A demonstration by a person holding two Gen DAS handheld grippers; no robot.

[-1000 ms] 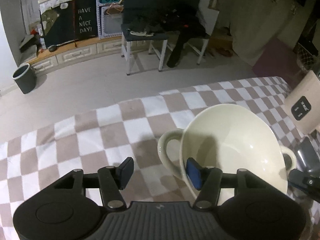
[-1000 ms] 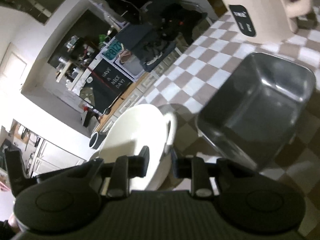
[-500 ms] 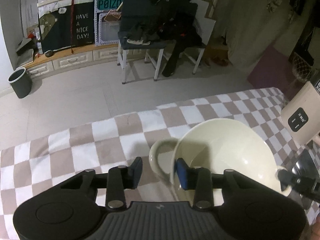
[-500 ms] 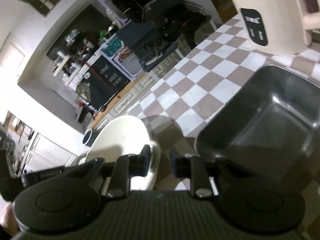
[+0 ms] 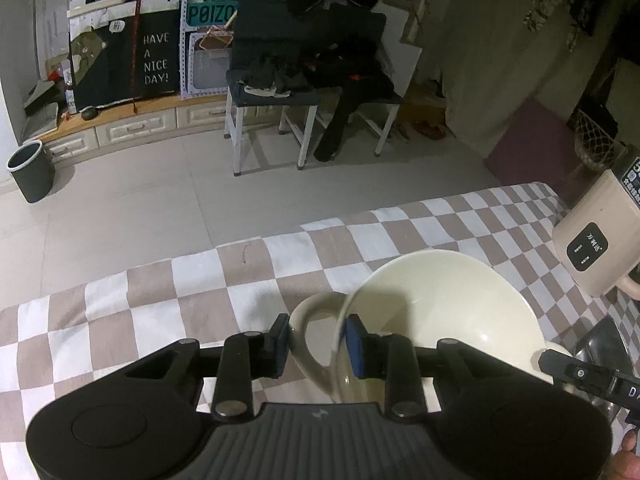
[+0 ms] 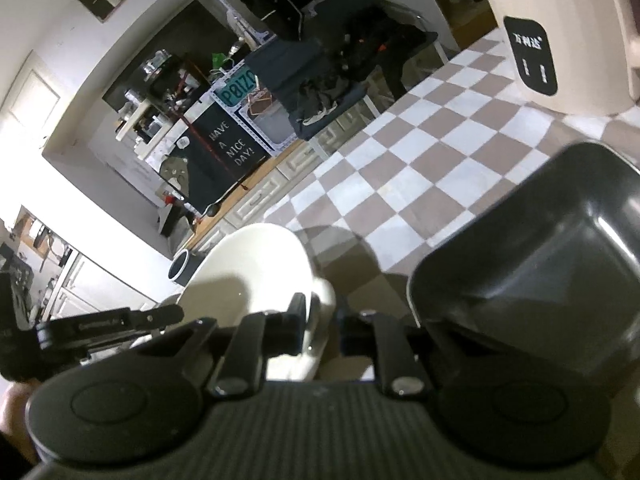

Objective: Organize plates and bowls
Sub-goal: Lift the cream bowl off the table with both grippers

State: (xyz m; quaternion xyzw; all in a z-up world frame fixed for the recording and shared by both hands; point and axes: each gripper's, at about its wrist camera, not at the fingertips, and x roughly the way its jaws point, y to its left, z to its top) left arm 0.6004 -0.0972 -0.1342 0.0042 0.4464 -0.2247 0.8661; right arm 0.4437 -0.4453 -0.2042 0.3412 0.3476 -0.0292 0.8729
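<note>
Left gripper (image 5: 315, 344) straddles the bowl's near-left handle loop (image 5: 310, 334): outer pad against the outside of the loop, blue pad (image 5: 358, 346) inside the bowl wall; jaws closing, loop and rim between them, looks like both pads touch; cream two-handled bowl (image 5: 444, 312) sits tilted on the checkered tablecloth (image 5: 160, 308), towards the table's right side, far edge of the table behind it; right gripper (image 6: 320, 330) comes in on the bowl's opposite handle (image 6: 326, 300); jaws closing with handle and rim between them, fingers nearly together, contact not clear in the dim wrist view; just right of the bowl a dark rectangular tray (image 6: 532, 264), empty side up, touching or nearly touching the bowl's side, can't tell which; beige appliance (image 5: 596, 240) with black label stands near the table's far right corner, apart from both.
</note>
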